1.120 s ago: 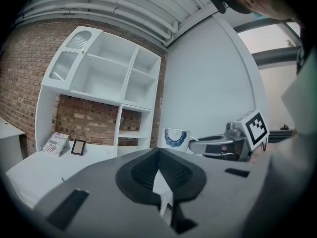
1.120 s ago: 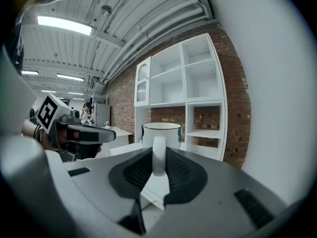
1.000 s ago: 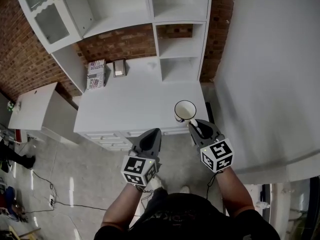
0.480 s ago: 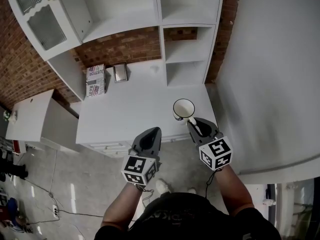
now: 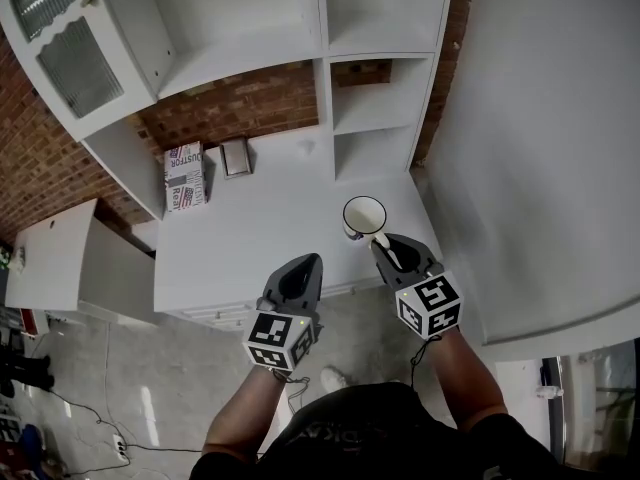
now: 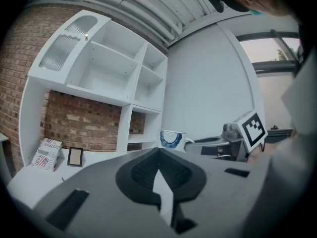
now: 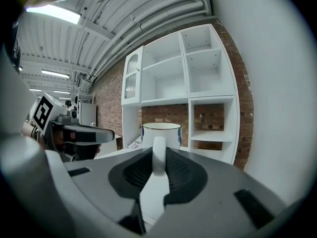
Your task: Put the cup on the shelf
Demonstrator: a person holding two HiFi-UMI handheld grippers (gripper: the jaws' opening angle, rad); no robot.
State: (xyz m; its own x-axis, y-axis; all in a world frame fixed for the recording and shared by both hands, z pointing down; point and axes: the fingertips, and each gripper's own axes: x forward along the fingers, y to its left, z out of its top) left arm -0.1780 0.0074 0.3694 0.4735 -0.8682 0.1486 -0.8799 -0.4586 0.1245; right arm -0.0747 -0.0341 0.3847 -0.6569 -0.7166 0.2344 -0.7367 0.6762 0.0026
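White cup (image 5: 366, 217), one, pinched by right gripper (image 5: 383, 240); left gripper (image 5: 311, 260) pressed together, empty.

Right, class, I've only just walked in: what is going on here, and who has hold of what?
A person holds a gripper in each hand at a white counter with a shelf unit behind it. The right gripper is clamped on the handle of a white cup, holding it upright over the counter's front right, short of the shelves. The left gripper is shut and empty beside it. The cup is not yet on a shelf.
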